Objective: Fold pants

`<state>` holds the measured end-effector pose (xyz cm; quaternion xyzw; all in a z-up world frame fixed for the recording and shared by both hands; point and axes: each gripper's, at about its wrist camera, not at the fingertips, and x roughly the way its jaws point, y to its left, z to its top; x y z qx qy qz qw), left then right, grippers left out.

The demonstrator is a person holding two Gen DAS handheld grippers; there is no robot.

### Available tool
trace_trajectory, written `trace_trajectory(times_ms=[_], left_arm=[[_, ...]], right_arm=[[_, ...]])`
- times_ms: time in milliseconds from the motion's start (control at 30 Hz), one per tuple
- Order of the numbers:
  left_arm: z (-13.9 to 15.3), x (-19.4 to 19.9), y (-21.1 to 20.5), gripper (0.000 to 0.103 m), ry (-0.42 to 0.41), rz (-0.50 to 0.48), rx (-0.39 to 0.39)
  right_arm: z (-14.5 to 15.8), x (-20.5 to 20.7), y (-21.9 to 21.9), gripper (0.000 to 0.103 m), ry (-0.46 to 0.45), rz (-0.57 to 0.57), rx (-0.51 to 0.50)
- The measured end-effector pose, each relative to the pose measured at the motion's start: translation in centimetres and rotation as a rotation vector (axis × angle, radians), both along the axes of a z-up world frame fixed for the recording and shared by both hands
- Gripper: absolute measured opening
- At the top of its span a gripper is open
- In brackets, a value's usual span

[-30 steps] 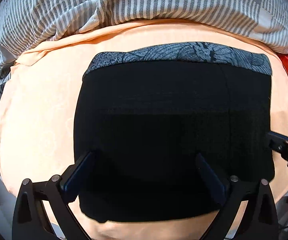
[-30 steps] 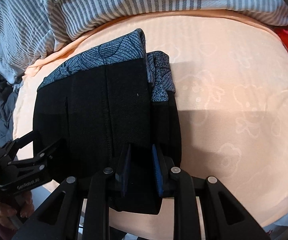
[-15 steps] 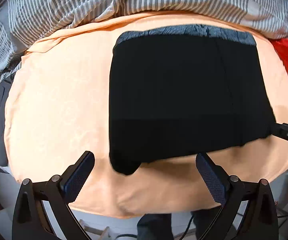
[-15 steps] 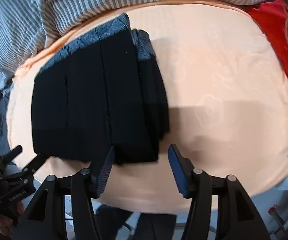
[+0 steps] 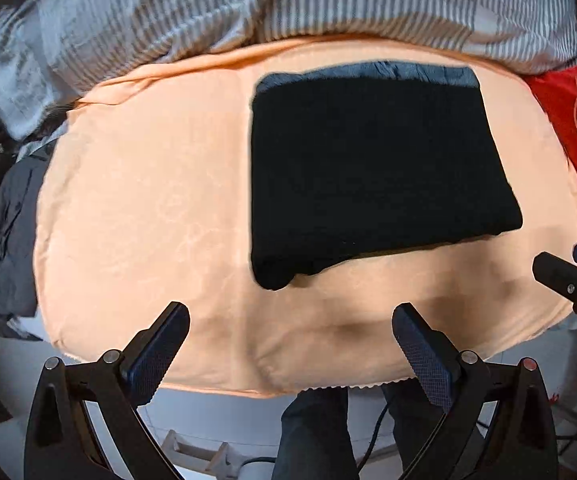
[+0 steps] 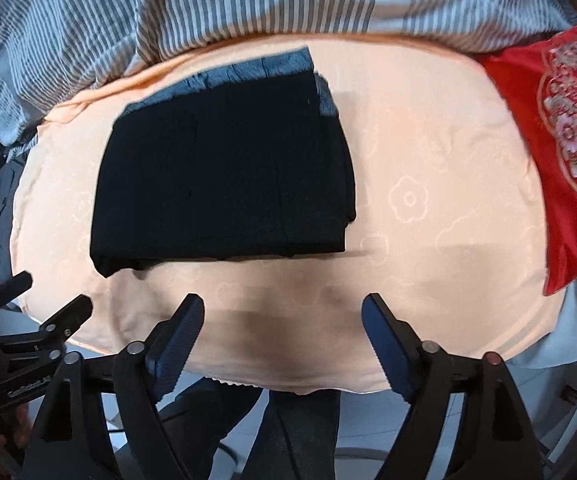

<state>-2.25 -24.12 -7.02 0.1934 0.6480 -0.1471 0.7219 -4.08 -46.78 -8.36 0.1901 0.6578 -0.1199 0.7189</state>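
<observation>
Pants (image 5: 372, 168) folded; grippers hover above

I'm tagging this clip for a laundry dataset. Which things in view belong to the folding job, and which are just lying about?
Part of the job:
- black pants, folded, lying on the peach sheet
- left hand-held gripper, open, empty
- right hand-held gripper, jaws just opened, nothing between them

Just lying about:
- striped duvet
- red cushion
- dark grey clothing

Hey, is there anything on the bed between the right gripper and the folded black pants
Nothing visible. Only bare peach sheet lies between the open right gripper and the pants; the red pillow sits off to the side.
</observation>
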Motion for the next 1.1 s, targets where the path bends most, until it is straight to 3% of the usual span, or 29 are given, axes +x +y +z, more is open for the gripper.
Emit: trace_trajectory(times_ms=[67, 100, 567, 1100], left_arm=[[0.8, 0.4, 0.7, 0.102, -0.014, 0.029, -0.005], [1.2, 0.5, 0.9, 0.102, -0.021, 0.044, -0.01], [4.1, -0.1, 0.5, 0.102, -0.061, 0.04, -0.029], [4.6, -0.3, -0.8, 0.102, -0.056, 0.039, -0.04]], right_arm=[[1.1, -0.1, 0.2, 0.101, -0.017, -0.012, -0.022], [1.5, -0.2, 0.3, 0.103, -0.026, -0.016, -0.03], [4.5, 0.0, 2.2, 0.103, -0.037, -0.024, -0.046], [5.0, 0.2, 2.1, 0.103, -0.031, -0.022, -0.043]])
